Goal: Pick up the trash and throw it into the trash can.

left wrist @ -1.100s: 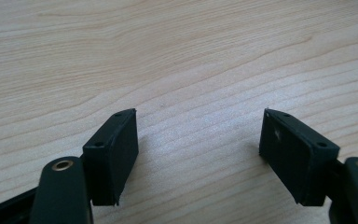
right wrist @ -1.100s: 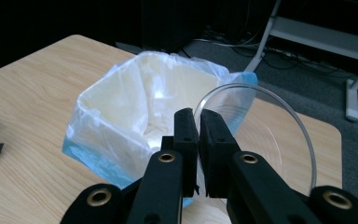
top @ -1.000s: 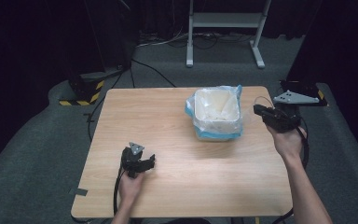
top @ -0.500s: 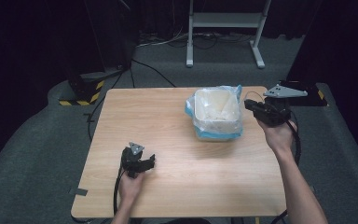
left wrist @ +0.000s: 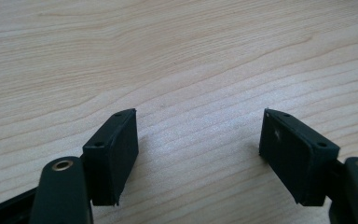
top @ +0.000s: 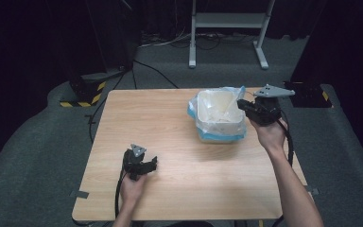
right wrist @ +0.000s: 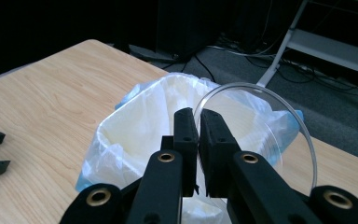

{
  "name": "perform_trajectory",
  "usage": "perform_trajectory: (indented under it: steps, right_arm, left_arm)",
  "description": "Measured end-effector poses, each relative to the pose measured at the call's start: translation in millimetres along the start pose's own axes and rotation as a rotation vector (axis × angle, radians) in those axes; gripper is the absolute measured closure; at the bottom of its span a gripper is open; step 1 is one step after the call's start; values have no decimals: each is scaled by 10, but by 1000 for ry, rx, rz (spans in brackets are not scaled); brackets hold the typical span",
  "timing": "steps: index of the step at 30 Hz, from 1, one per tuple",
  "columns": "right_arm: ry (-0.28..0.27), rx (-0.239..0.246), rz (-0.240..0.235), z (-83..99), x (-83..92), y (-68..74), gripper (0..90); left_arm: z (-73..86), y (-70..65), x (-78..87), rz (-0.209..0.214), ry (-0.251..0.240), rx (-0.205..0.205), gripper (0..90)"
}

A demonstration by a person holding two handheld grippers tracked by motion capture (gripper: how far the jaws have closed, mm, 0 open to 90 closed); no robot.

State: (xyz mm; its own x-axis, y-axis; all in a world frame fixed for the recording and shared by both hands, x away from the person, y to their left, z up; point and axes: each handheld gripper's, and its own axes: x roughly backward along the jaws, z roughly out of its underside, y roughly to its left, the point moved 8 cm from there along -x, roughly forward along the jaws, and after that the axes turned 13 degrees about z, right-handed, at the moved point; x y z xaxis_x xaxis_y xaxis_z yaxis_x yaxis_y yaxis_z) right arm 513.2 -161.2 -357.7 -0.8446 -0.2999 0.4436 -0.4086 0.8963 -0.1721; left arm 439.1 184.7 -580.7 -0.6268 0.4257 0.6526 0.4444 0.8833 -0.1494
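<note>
With my right gripper (right wrist: 198, 122) clamped on the clear disc (right wrist: 261, 135) over the lined bin (top: 217, 116), left gripper (left wrist: 198, 140) resting open, I centre the disc before letting go.

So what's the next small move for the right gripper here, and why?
Probably open the jaws. The right gripper is shut on a clear round disc, which hangs edge-up over the open mouth of the bag-lined bin, so letting go should drop it inside.
</note>
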Motion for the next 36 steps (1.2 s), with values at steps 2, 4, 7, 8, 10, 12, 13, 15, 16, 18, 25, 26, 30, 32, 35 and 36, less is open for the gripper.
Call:
perform_trajectory:
  steps: [2,4,7,8,10,12,13,15,16,18,25,26,30,32,35,36]
  right_arm:
    - [11,8,3,10,-74,32,856]
    - [15,11,5,24,-132,48,855]
    - [19,5,6,40,-177,59,855]
    - [21,2,6,50,-203,65,855]
    - [30,-1,9,90,-276,89,854]
    - [34,-2,7,106,-297,100,854]
    - [40,-2,7,122,-318,110,854]
    - [51,4,13,147,-363,134,854]
    - [50,12,10,155,-396,149,853]
    - [53,12,9,161,-411,160,853]
    - [86,20,3,246,-551,237,851]
    - [88,18,1,258,-571,243,851]
    - [104,14,-4,317,-635,258,847]
    - [114,11,-3,344,-660,257,845]
    - [123,10,-1,367,-697,257,845]
    - [125,10,0,370,-704,259,844]
  left_arm:
    - [0,0,0,0,0,0,279]
    - [0,0,0,0,0,0,279]
    - [0,0,0,0,0,0,279]
    - [0,0,0,0,0,0,279]
    - [0,0,0,0,0,0,279]
    - [0,0,0,0,0,0,279]
    - [0,0,0,0,0,0,279]
    - [0,0,0,0,0,0,279]
    - [0,0,0,0,0,0,279]
    - [0,0,0,0,0,0,279]
    - [0,1,0,-1,0,0,279]
    - [-1,-1,-1,0,-2,1,279]
    - [0,0,0,0,0,0,279]
    - [0,1,0,-1,0,0,279]
    - [0,1,0,0,0,0,279]
    - [0,1,0,0,0,0,279]
